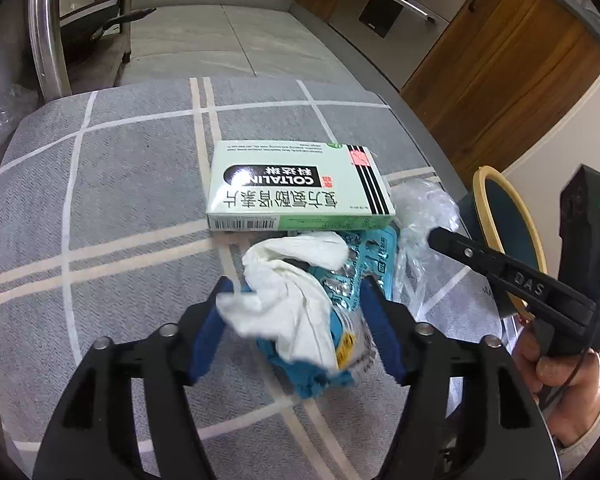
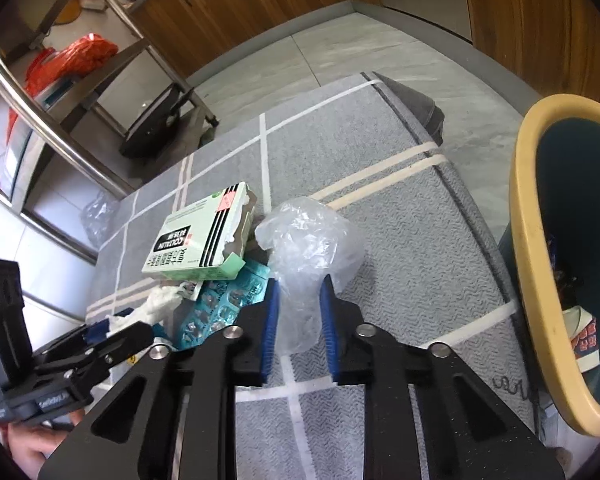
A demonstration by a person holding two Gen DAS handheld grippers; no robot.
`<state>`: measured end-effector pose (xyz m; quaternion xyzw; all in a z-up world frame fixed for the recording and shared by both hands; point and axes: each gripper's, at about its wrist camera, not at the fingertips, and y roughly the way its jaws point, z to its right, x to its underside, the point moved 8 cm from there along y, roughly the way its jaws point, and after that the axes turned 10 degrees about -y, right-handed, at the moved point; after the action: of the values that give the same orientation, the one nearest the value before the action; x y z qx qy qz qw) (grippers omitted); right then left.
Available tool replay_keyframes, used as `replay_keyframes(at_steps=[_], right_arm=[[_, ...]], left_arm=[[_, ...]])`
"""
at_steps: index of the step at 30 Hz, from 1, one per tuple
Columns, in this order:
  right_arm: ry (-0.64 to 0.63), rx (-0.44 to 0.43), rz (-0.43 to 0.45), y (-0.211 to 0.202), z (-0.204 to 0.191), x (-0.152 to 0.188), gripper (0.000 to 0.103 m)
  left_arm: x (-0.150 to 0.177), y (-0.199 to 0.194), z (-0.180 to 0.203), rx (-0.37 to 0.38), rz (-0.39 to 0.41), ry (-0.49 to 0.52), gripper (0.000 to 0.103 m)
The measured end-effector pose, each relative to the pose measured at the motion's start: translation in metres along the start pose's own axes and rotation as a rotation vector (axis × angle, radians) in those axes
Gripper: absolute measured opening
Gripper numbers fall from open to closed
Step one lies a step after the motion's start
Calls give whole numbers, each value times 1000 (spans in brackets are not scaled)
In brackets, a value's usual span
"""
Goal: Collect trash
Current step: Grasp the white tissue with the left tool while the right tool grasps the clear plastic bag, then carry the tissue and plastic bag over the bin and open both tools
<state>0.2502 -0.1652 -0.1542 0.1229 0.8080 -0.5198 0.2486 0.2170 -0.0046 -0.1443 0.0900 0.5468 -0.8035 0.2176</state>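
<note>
Surface: a grey mat (image 1: 132, 184) with pale crossing stripes, spread over a tiled floor (image 1: 236, 36); the litter sits toward its right edge as the left wrist view shows it

Medicine box: a pale green carton (image 1: 296, 184) printed with black bars, lying flat on the mat, farthest from the cameras in the heap (its torn end flap shows in the right wrist view)

Tissue: a crumpled white tissue (image 1: 296, 292) on top of the heap, just in front of the carton

Blister packs: teal foil blister packs (image 1: 356, 272) under the tissue, partly covered by it, and touching the carton's near edge

Plastic bag: a clear crinkled plastic bag (image 2: 308, 248) at the right side of the heap, nearest the mat's right edge

Left gripper: the left gripper (image 1: 296, 312) has its blue pads spread either side of the tissue and blister packs; whether the pads touch them I cannot tell

Right gripper: the right gripper (image 2: 299, 320) has its blue pads drawn in close on the lower part of the plastic bag, pinching it

Bin: a dark teal bin with a yellow rim (image 2: 528, 240) stands just off the mat's right edge, some wrappers already inside

Background: wooden cabinet fronts (image 2: 236, 12) and a steel rack (image 2: 100, 72) beyond the mat's far edge
</note>
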Motion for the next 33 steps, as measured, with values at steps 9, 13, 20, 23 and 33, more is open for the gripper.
replay_keyframes(at_steps=[9,13,20,23,33], right_arm=[[12,-4,46,-34,8,4,20],[12,-6,71,-52,10,5,20],[18,-10,118,-82,15,5,20],[22,-15,133,-95,17,6,20],[41,-8,184,-133,32,12,20]], left_arm=[[-14,16,-5,-2,-9,-73,65],[-14,23,-4,5,-33,-91,33],[-21,-3,4,44,36,-93,20],[-24,-18,6,63,68,-93,19],[-34,-48,14,133,135,-123,19]])
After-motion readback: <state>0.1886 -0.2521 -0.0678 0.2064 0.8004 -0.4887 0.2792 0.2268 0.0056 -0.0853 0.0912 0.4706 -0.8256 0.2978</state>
